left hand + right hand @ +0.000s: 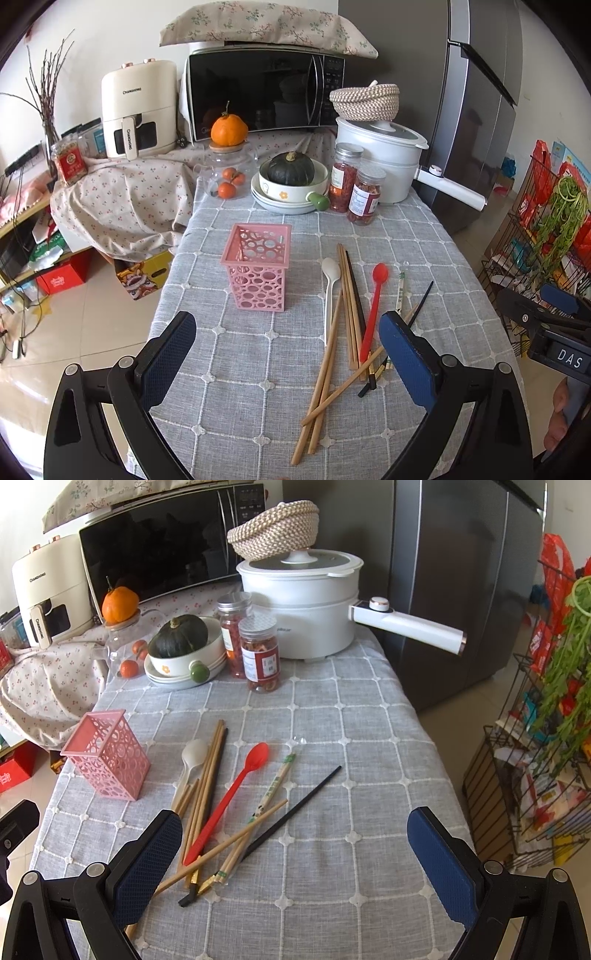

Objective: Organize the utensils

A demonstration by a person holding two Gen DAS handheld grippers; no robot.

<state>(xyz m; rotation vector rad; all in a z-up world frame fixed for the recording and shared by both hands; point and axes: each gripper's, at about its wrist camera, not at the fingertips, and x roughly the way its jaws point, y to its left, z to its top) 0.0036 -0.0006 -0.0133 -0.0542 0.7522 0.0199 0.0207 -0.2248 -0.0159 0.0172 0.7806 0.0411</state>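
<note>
Presently the utensil pile (221,805) lies on the surface right of the empty pink holder (107,755), long axes running away from both hand-held grippers, left (288,365) and right (295,867), jaws apart, right nearer

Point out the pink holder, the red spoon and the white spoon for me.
pink holder (258,271), left wrist view, on its front wall.
red spoon (256,756), right wrist view, on its bowl.
white spoon (330,267), left wrist view, on its bowl.

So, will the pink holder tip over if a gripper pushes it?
Probably, if pushed high. The pink holder stands tall, seems empty and is perforated plastic, so likely light. On the cloth it may slide or tip rather than stay put.
</note>
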